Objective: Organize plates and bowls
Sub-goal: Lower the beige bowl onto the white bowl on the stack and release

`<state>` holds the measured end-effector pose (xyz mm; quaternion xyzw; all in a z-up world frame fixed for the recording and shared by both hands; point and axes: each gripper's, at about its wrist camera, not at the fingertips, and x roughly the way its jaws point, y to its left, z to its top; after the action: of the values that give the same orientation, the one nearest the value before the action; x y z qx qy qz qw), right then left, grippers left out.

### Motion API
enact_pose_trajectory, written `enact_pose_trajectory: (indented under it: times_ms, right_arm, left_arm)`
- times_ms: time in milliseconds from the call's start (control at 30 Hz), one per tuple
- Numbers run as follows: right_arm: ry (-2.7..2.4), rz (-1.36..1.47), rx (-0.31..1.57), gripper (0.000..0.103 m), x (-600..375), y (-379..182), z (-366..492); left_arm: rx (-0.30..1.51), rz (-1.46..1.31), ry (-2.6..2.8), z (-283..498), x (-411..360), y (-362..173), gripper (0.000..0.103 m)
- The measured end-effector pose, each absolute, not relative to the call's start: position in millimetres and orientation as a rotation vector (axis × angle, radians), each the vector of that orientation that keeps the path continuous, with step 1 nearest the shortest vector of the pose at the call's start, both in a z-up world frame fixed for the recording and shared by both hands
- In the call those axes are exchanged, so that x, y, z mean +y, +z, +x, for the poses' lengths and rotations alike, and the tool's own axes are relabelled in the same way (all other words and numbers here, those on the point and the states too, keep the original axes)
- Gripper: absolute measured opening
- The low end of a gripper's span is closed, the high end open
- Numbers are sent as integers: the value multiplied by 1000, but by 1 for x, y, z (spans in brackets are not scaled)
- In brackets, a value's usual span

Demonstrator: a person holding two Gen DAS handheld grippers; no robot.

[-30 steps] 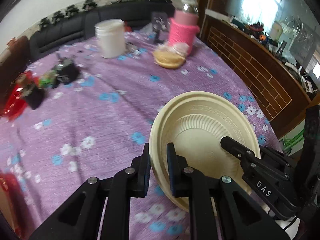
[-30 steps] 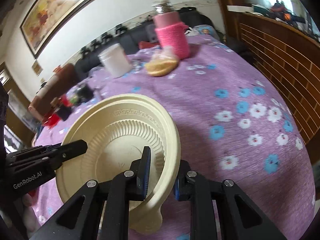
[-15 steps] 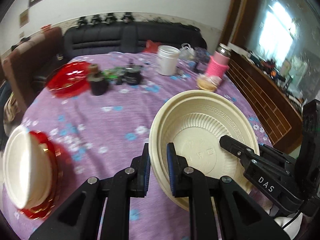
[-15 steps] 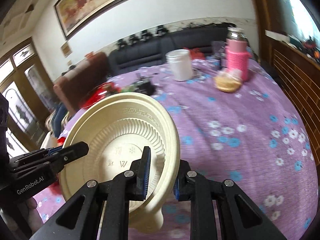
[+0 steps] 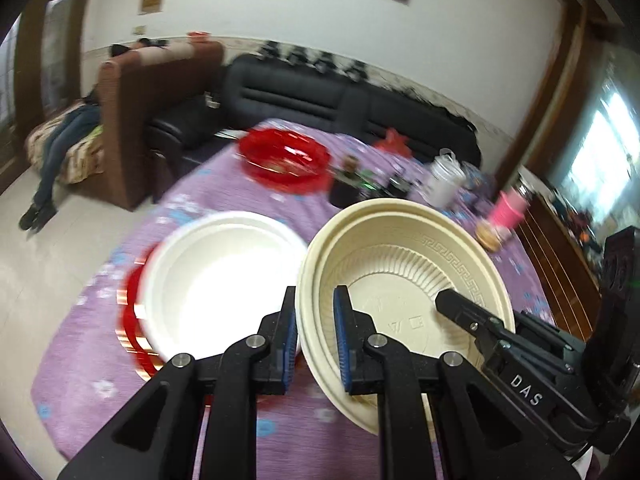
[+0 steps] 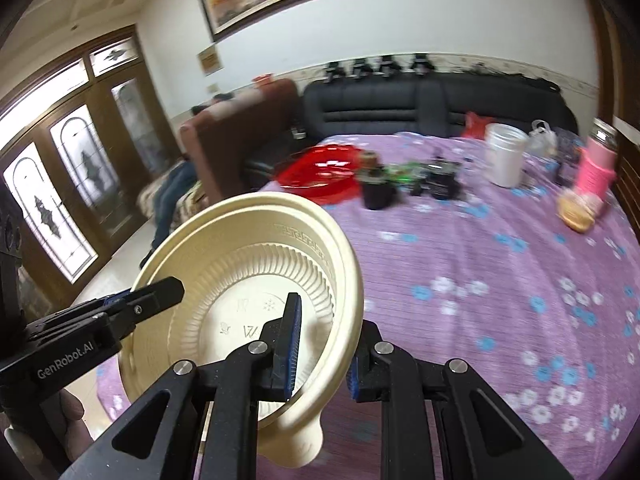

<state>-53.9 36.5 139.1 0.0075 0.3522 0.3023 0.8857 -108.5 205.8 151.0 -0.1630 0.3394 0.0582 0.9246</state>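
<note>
Both claws are clamping opposite rims of the cream bowl [image 5: 404,280], left claw [image 5: 316,340] and right claw [image 6: 322,352], carrying it above the counter [image 6: 480,280]. Ideally, they are keeping it level while centring over the white bowl [image 5: 224,276] just left; the red tray [image 5: 288,160] sits farther back.

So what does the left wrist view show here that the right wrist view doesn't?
Only the left wrist view shows the white bowl sitting on red plates at the near table edge, beside the held dish.

Only the right wrist view shows the glazed wooden doors and part of the person's hand under the left tool.

Both show the cream bowl clamped at opposite rims by the left tool and right tool, plus the purple floral tablecloth, red dish, white jar and black sofa.
</note>
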Motion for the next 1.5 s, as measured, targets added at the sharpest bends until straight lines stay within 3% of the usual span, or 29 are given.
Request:
enact_pose_trajectory:
  times_ms: [367,900,967,1033,1100,1333,1400,1467,1500]
  right_arm:
    - [741,-35,794,21,138,114,-44]
    - [725,-80,889,21,164,81,-22]
    - [717,-107,873,21,168,81,-25]
    - [716,-121,871,21,170,80,-26]
    - [713,-125,871,21,170,80,-26]
    - [675,-175,833,22,175,80,-29]
    - [663,-205,801,31,179,82,-34]
    - [648,-253,742,59,184,85,-42]
    - [648,-269,720,64,186,86,-46]
  left_arm:
    - [698,-440,308,-122,293,133,15]
    - [771,-457,341,-102,314,100,16]
    - [756,-448,354,-105,315,102,21]
    - [737,-433,380,-110,317,108,34]
    - [711,-420,409,-116,319,114,59]
    - [715,-439,452,-121,331,110,63]
    - [718,-449,448,-122,334,108,63]
    - [721,-459,436,-123,334,106,65]
    - [719,-459,433,-124,334,106,65]
